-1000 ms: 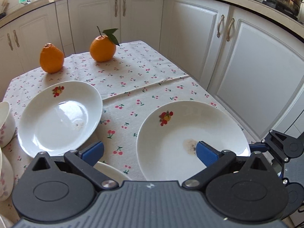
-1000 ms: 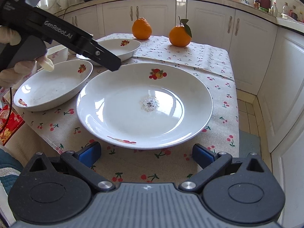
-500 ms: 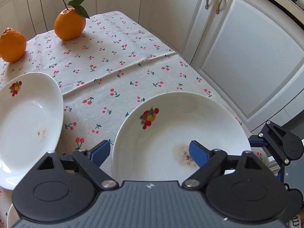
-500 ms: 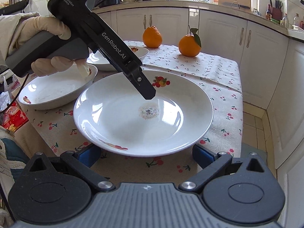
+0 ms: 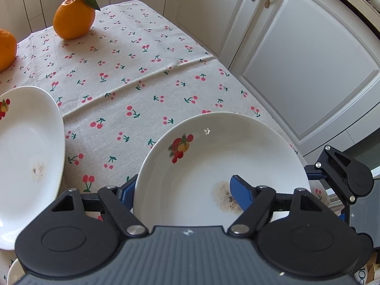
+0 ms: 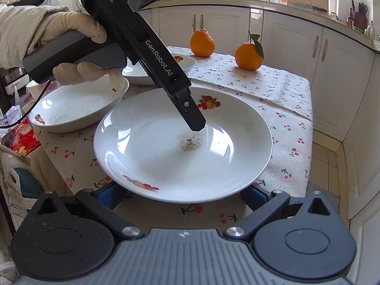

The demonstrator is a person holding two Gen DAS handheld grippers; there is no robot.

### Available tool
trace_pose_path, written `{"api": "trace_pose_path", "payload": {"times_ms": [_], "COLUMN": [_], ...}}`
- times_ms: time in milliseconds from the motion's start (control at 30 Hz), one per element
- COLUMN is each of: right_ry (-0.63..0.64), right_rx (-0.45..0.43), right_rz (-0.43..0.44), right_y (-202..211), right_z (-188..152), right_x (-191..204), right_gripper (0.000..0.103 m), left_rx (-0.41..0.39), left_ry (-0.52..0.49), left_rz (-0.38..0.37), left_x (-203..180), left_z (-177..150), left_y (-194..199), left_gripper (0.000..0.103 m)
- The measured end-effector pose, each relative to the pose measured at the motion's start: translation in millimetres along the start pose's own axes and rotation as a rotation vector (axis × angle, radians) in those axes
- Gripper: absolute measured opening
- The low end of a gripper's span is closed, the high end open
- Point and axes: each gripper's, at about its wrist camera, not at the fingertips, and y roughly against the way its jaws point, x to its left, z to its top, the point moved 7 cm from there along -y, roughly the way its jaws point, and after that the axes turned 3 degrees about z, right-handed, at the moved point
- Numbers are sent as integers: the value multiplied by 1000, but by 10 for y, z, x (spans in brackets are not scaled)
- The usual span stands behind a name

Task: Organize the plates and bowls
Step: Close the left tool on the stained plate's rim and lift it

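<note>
Two grippers: both were at one plate [image 6: 154, 156].
Left gripper [image 5: 181, 185]: clamped on the plate's rim, one blue finger [image 5: 239, 190] inside the dish just beside the stain [image 5: 225, 197], the other outside under the rim.
Right gripper [image 6: 179, 193]: jaws were spread wide and empty, both fingers low by the plate's near rim; contact could not be told.
Plate: sat at the near end of the cloth [image 6: 261, 90], close to the table's edge, with fruit prints on its rim and a dark smear at its centre.
Hand [image 6: 71, 35]: gloved, held the left gripper's handle, which sloped down into the plate.
Bowl [image 6: 76, 109]: white, just beside the plate.
Far bowl [image 6: 147, 73]: behind that bowl, partly hidden.
Oranges: plain one [image 6: 202, 43] and leafed one [image 6: 248, 56] stood apart at the far end of the cloth.
</note>
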Motion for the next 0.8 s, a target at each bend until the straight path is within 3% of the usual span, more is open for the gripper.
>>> {"api": "trace_pose_path", "payload": {"times_ms": [500,800], "right_ry": [7,30], "right_rx": [32,28], "right_rz": [-9,-21], "right_y": [-7,-25], "right_z": [70,249], "right_x": [-12,-209], "right_gripper": [103,103], "left_rx": [-21,-73], "left_ry": [-35,-13], "left_rz": [6,4], "left_x": [-27,34], "left_z": [21,287], "left_y": [28,30], "left_gripper": [78,78]}}
